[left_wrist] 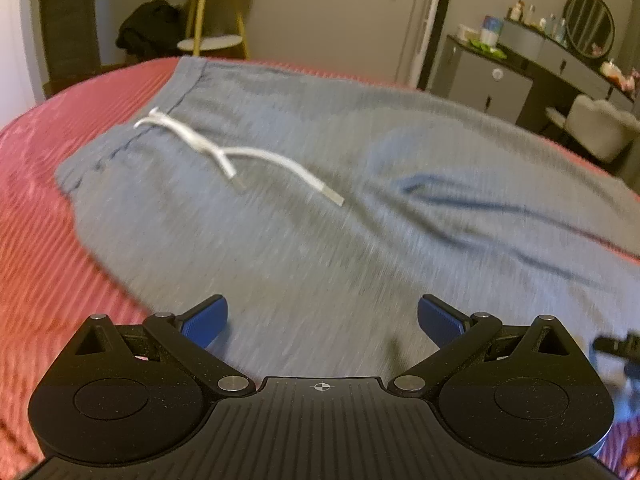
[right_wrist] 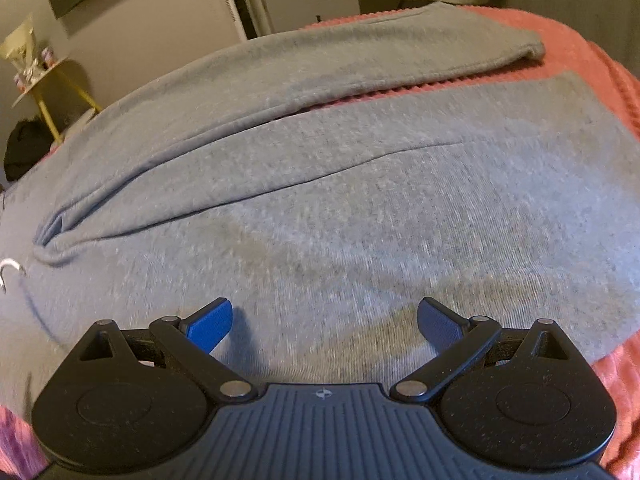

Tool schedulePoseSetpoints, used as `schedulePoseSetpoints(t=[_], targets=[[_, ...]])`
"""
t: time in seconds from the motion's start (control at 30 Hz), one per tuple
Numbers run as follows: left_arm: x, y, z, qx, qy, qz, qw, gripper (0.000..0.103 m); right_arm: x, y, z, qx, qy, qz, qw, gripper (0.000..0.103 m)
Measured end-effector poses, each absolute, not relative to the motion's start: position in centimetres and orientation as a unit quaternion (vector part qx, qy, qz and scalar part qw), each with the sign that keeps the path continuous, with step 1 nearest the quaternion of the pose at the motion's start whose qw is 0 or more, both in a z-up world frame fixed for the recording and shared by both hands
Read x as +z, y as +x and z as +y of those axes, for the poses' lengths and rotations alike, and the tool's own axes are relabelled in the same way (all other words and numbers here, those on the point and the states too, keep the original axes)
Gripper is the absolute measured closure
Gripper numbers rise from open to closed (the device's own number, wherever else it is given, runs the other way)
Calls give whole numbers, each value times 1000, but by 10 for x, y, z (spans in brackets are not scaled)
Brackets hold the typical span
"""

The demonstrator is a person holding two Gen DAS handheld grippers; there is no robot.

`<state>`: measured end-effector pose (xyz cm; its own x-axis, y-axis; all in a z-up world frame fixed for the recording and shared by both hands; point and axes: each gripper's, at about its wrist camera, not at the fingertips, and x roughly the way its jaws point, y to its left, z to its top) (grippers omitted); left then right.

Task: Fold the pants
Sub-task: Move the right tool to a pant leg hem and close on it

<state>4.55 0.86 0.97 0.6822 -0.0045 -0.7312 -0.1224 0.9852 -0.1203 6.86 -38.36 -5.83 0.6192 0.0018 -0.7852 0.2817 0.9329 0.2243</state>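
Grey pants (left_wrist: 320, 200) lie spread flat on the red bedspread (left_wrist: 44, 208), waistband toward its left edge in the left wrist view and a white drawstring (left_wrist: 224, 152) trailing loose across the front. Above the pants near the waist hangs the left gripper (left_wrist: 322, 322), its blue pads (left_wrist: 206, 320) wide apart and clamped on nothing. Over the thigh of the nearer leg (right_wrist: 400, 208) hangs the right gripper (right_wrist: 324, 324), likewise spread with nothing between its fingers. Beyond that leg the farther leg (right_wrist: 360, 56) angles away, a strip of bedspread showing between the two. Past the pants stand a yellow-legged side table (left_wrist: 212, 12) and a grey dresser (left_wrist: 532, 64).
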Motion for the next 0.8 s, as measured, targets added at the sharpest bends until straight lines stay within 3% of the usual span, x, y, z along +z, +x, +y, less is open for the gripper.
schedulePoseSetpoints(t=[0.17, 0.3, 0.53, 0.63, 0.7, 0.8], targets=[[15, 95, -4, 48, -58, 379, 922, 0, -60, 71, -384, -76, 163, 429, 885, 4], [14, 135, -3, 72, -61, 340, 936, 0, -53, 89, -371, -47, 80, 479, 873, 4], [-33, 166, 33, 134, -80, 325, 933, 0, -1, 197, -433, -70, 162, 419, 891, 6], [-44, 171, 46, 135, -111, 331, 928, 0, 16, 276, -455, -107, 175, 388, 899, 14], [-51, 169, 46, 140, -105, 311, 934, 0, 19, 322, -467, -132, 199, 372, 897, 33], [-54, 166, 37, 149, -76, 302, 939, 0, 9, 389, -485, -184, 243, 366, 879, 42]])
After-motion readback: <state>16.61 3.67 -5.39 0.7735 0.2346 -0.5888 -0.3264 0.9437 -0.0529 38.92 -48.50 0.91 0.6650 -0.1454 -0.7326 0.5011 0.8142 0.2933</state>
